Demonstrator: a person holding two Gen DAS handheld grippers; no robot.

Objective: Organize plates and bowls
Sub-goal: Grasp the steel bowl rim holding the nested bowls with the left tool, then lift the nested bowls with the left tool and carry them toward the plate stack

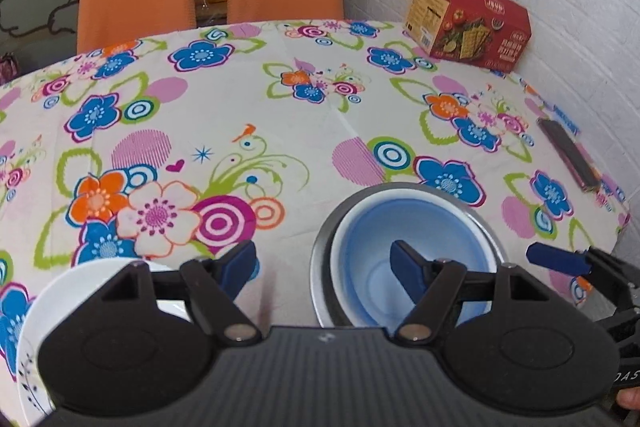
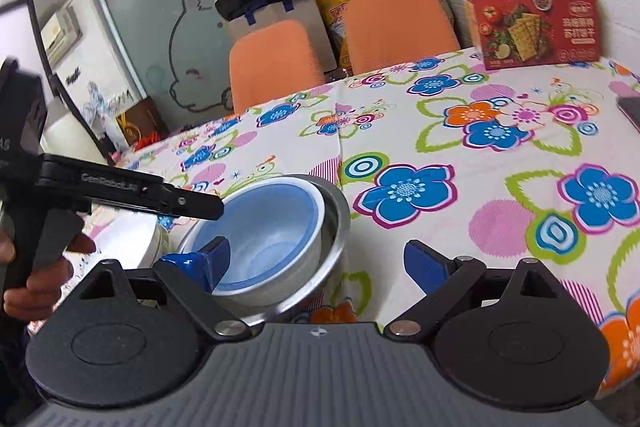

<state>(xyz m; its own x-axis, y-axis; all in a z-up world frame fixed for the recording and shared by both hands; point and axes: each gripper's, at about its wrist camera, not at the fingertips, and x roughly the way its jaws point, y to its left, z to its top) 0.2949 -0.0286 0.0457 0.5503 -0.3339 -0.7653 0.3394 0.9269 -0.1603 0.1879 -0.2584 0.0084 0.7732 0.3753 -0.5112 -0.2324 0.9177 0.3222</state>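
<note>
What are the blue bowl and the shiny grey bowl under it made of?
The blue bowl looks like plastic: soft matte walls, pale rim, no glare. The grey bowl holding it looks like metal, probably steel: brushed silver sheen with bright streaks.

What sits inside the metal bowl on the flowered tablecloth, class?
A blue bowl is nested inside the metal bowl, leaning toward one side. The blue bowl looks empty. The metal bowl's bottom is covered, so anything beneath the blue bowl cannot be seen.
</note>
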